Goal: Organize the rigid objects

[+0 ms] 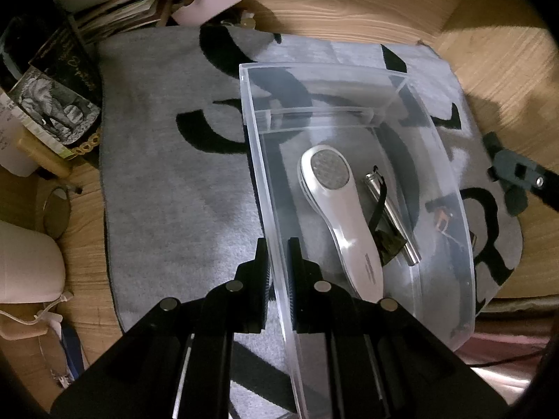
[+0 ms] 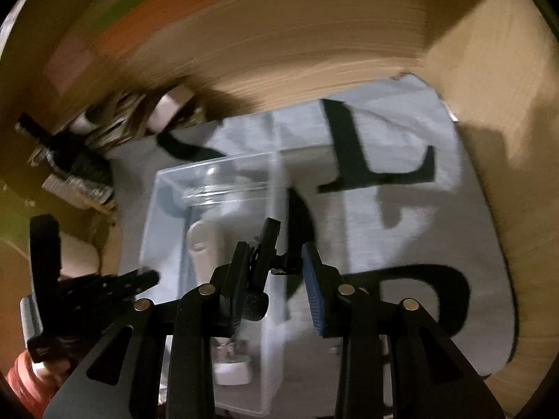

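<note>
A clear acrylic box (image 1: 349, 104) stands on a grey rug with black letters (image 1: 167, 174). Inside lie a white handheld device with a round grille (image 1: 344, 216) and a silver metal tube (image 1: 393, 216) with a black strap. My left gripper (image 1: 278, 255) is shut on the box's left wall. In the blurred right wrist view my right gripper (image 2: 276, 272) is open over the box (image 2: 216, 188); a black clamp-like mount (image 2: 265, 248) rests against its left finger. The right gripper shows at the left wrist view's right edge (image 1: 517, 171). The left gripper appears at left (image 2: 104, 286).
Stacked books and papers (image 1: 115, 3) sit at the rug's far left corner. A picture card (image 1: 56, 111), a white pouch (image 1: 24, 265) and a round glass (image 1: 56, 213) lie left of the rug. Wooden floor (image 1: 349, 3) and a board surround it.
</note>
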The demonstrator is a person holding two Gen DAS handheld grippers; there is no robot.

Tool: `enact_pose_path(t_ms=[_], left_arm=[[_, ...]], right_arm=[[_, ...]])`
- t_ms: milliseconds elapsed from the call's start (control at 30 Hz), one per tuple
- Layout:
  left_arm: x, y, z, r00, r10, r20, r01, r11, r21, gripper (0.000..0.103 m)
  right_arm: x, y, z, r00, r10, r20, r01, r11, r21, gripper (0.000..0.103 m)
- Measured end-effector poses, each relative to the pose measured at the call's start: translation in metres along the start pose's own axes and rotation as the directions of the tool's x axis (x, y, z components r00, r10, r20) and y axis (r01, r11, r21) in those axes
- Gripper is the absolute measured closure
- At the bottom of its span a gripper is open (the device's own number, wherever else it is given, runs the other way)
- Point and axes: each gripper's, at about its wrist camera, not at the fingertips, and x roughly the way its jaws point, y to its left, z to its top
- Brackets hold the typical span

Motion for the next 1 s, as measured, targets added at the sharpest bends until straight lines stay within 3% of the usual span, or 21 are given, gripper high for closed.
enact_pose_path(t_ms=[233, 700, 833, 1000], left_arm=[[-0.001, 0.001, -0.002, 1.000, -0.009, -0.001, 0.009, 1.000, 0.013, 0.095], [-0.003, 0.000, -0.006, 1.000, -0.007, 0.000, 0.007, 1.000, 0.030, 0.095], [-0.003, -0.001, -0.007, 1.000, -0.003, 0.000, 0.003, 1.000, 0.031, 0.095], [-0.003, -0.002, -0.008, 1.000, 0.005, 0.000, -0.005, 1.000, 0.029, 0.095]], right_arm=[[0.021, 0.028, -0.014, 0.996, 0.046, -0.071, -0.050, 0.998, -0.041, 0.075], [0.054, 0.048, -0.049, 0.972, -0.004, -0.237, -0.031, 0.989, -0.142, 0.074], [0.054, 0.045, -0.050, 0.966, 0.011, -0.259, -0.044, 0.992, -0.120, 0.074], [0.041, 0.042, -0.046, 0.974, 0.022, -0.227, -0.049, 0.992, -0.112, 0.069]])
